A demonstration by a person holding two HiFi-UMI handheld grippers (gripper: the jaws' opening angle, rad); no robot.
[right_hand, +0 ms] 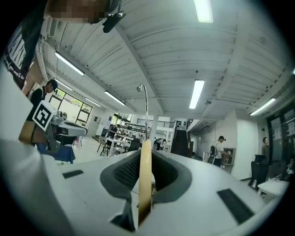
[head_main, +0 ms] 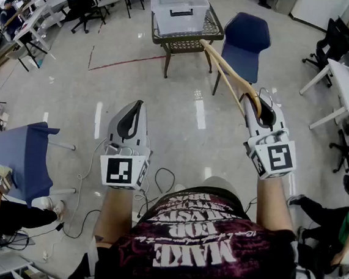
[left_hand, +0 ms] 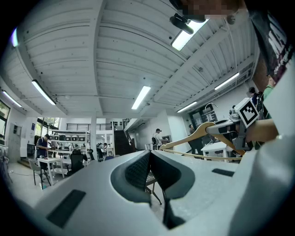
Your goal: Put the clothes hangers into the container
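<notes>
A wooden clothes hanger (head_main: 228, 75) is clamped edge-on between the pads of my right gripper (head_main: 256, 104), which is shut on it. The hanger slants up towards the clear plastic container (head_main: 178, 7). In the right gripper view the hanger (right_hand: 144, 184) stands upright between the jaws of the right gripper (right_hand: 145, 159), its metal hook (right_hand: 146, 107) rising above. My left gripper (head_main: 139, 105) is held at the left, shut and with nothing in it. In the left gripper view the left gripper (left_hand: 150, 155) has its pads touching, and the hanger (left_hand: 201, 131) shows at the right.
The container rests on a wicker table (head_main: 185, 37) straight ahead on the shiny floor. A blue chair (head_main: 246, 41) stands right of it, and a blue-covered table (head_main: 25, 158) is at the near left. Desks, office chairs and people line the room's edges.
</notes>
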